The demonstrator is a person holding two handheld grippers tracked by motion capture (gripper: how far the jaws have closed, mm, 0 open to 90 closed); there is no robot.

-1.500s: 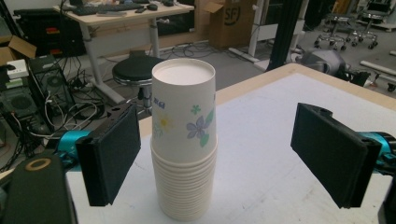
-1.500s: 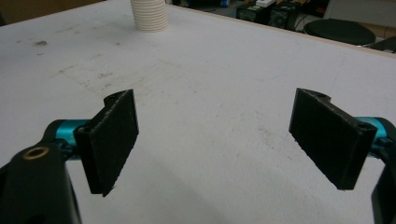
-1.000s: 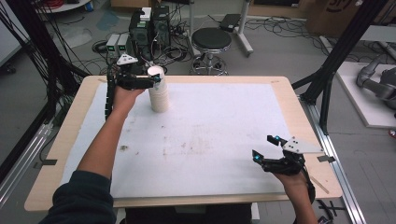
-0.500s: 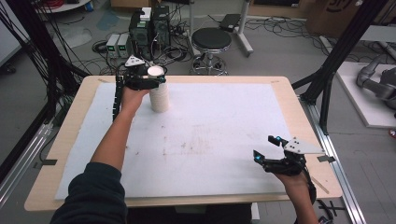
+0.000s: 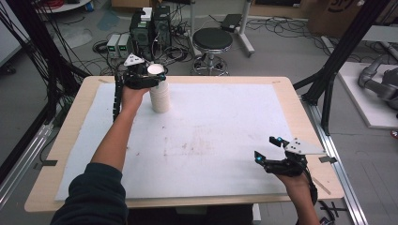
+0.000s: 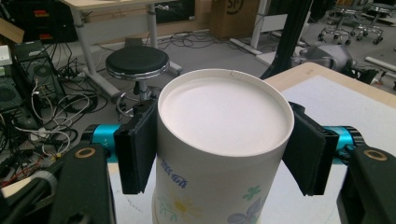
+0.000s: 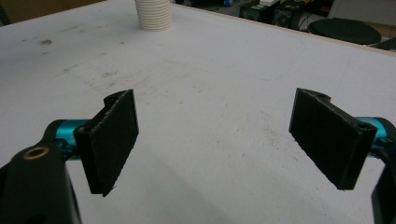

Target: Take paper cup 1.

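A stack of upturned white paper cups (image 5: 159, 97) stands at the far left of the white mat (image 5: 211, 131). My left gripper (image 5: 155, 74) has just been closing its jaws, and its pads (image 6: 137, 154) now press both sides of the top cup (image 6: 224, 116), which has a flower print and its base facing up. The left gripper (image 6: 219, 156) reaches the cup from the left, level with its top. My right gripper (image 5: 266, 148) hovers over the mat near the front right corner, open and holding nothing. In the right gripper view, the right gripper (image 7: 215, 135) faces the distant stack (image 7: 153, 14).
The wooden table edge (image 5: 300, 117) borders the mat. Behind the table, on the floor, are a black stool (image 5: 212, 40), computer cases (image 5: 150, 23) and loose cables. Black frame posts (image 5: 328, 79) rise at the right.
The left gripper shifted a little right over the stack's top and its jaws closed in on the top cup. The right gripper has stayed still.
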